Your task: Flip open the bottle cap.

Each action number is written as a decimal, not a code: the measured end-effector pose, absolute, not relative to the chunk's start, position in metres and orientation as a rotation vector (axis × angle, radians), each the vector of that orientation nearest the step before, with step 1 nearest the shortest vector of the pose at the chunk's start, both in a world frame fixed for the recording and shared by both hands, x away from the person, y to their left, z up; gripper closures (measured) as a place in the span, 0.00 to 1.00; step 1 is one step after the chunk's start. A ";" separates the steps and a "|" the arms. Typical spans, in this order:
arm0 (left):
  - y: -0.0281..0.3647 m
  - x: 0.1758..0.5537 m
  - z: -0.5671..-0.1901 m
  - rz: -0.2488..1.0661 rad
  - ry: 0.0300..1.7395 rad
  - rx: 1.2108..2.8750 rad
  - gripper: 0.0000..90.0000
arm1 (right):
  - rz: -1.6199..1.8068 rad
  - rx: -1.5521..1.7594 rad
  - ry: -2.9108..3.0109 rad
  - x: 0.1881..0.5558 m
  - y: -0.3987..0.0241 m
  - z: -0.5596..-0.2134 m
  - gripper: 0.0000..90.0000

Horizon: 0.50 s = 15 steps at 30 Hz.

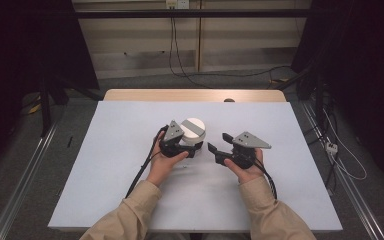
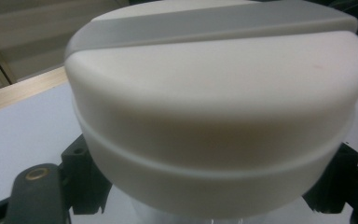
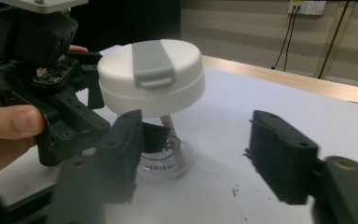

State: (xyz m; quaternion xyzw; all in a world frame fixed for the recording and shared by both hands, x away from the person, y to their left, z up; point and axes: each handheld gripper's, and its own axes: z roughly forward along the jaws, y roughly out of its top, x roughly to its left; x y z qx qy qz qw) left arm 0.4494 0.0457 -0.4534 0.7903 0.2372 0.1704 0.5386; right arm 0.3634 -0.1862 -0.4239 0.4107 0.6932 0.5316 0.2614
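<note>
A clear plastic cup [image 3: 165, 156] with a round, smooth white lid [image 1: 193, 129] and grey flip tab stands mid-mat. The left gripper [image 1: 177, 147] is clamped on the cup's clear body below the lid. Just right of the cup, the right gripper [image 1: 219, 146] is parted and empty, with bare white mat [image 1: 130, 130] all around.
</note>
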 end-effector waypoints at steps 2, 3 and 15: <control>0.046 0.450 -0.453 0.404 0.563 1.881 0.21 | 1.432 1.111 1.881 0.365 -0.185 -0.423 0.52; 0.046 0.450 -0.453 0.404 0.563 1.881 0.21 | 1.441 1.121 1.890 0.365 -0.185 -0.422 0.56; 0.046 0.450 -0.454 0.405 0.566 1.879 0.21 | 1.479 1.124 1.938 0.372 -0.180 -0.416 0.98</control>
